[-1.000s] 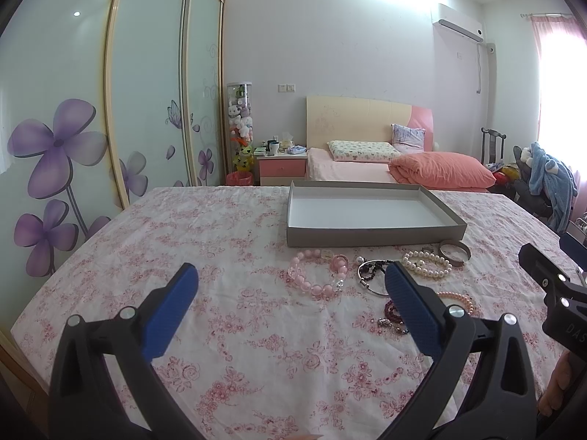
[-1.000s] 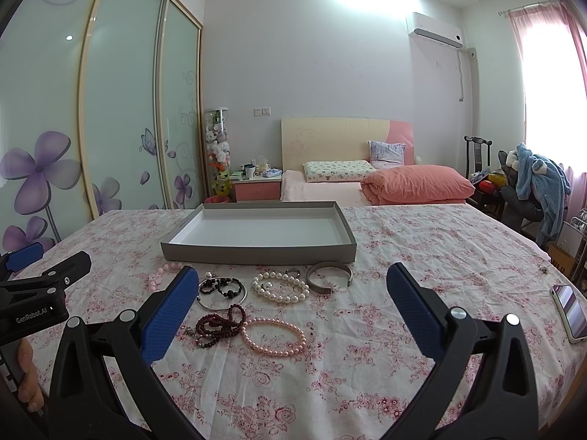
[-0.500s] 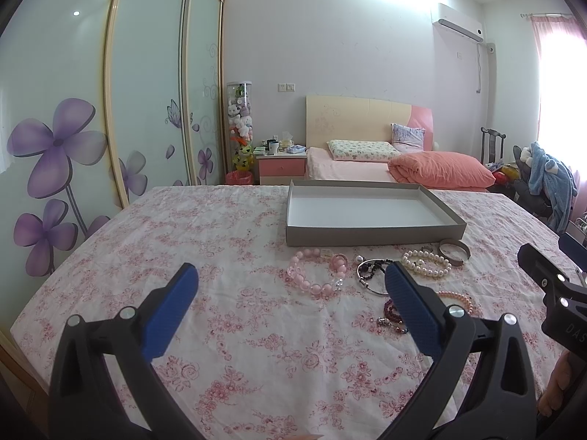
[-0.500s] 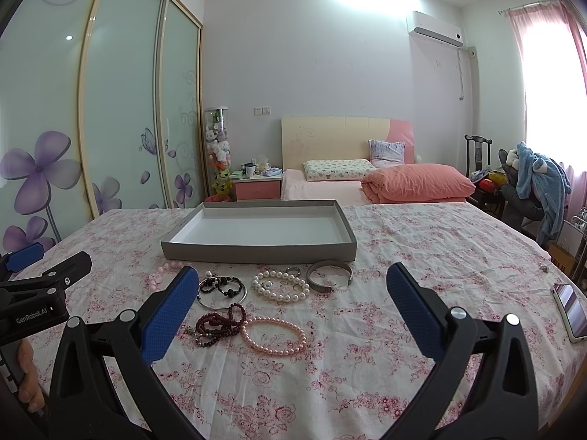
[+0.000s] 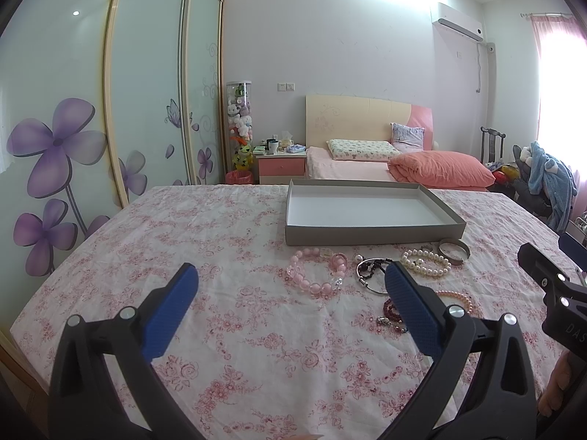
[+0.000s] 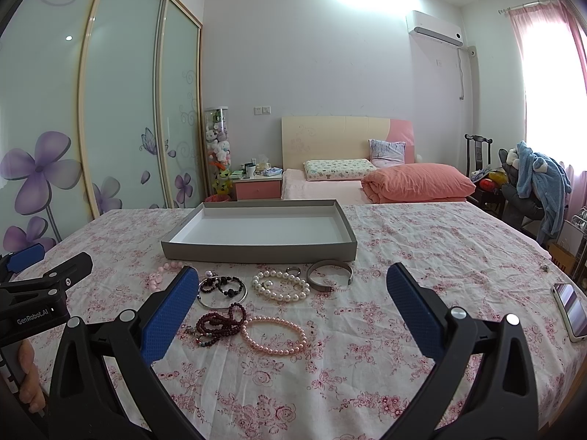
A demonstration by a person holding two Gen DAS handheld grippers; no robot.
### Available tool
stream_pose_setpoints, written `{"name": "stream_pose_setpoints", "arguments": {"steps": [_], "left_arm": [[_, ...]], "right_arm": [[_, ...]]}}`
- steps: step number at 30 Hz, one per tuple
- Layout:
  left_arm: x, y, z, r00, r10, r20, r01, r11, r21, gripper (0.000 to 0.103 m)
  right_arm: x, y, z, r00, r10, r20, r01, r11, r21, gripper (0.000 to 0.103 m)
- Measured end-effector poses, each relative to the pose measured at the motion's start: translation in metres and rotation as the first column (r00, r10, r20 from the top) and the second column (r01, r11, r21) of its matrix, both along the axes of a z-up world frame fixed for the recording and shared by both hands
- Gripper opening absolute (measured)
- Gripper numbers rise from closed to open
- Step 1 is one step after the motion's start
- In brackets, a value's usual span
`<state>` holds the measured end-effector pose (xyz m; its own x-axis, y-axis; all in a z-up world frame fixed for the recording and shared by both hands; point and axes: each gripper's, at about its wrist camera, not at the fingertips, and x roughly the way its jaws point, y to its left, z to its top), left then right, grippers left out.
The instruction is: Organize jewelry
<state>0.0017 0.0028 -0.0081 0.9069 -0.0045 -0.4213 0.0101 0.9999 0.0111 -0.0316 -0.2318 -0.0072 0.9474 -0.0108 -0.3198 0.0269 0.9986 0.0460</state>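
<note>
A grey shallow tray (image 6: pixel 256 251) with a white, empty floor stands on the floral tablecloth; it also shows in the left wrist view (image 5: pixel 367 236). In front of it lie several bracelets: a white pearl one (image 6: pixel 280 286), a grey metal cuff (image 6: pixel 329 273), a dark bead-and-wire one (image 6: pixel 222 290), a dark red one (image 6: pixel 219 324), a small pink pearl one (image 6: pixel 274 335) and a chunky pink bead one (image 5: pixel 317 273). My left gripper (image 5: pixel 290 295) is open and empty, near the chunky pink bracelet. My right gripper (image 6: pixel 291 295) is open and empty, above the bracelets.
A phone (image 6: pixel 572 310) lies near the table's right edge. A small ring (image 6: pixel 544 267) lies far right. Behind the table are a bed (image 6: pixel 367 179), a nightstand (image 6: pixel 256 187), a wardrobe (image 6: pixel 91 128) and a chair with clothes (image 6: pixel 532 183).
</note>
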Motion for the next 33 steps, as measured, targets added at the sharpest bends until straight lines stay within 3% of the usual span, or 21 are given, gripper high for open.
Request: {"name": "stream_pose_setpoints", "arguments": {"steps": [33], "left_arm": [[0.0,-0.0014,-0.0037,1.0,0.0,-0.008,0.0,1.0,0.001,0.099]], "right_arm": [[0.0013,0.0003,-0.0006,1.0,-0.002,-0.011,0.002,1.0,0.003,0.101]]}}
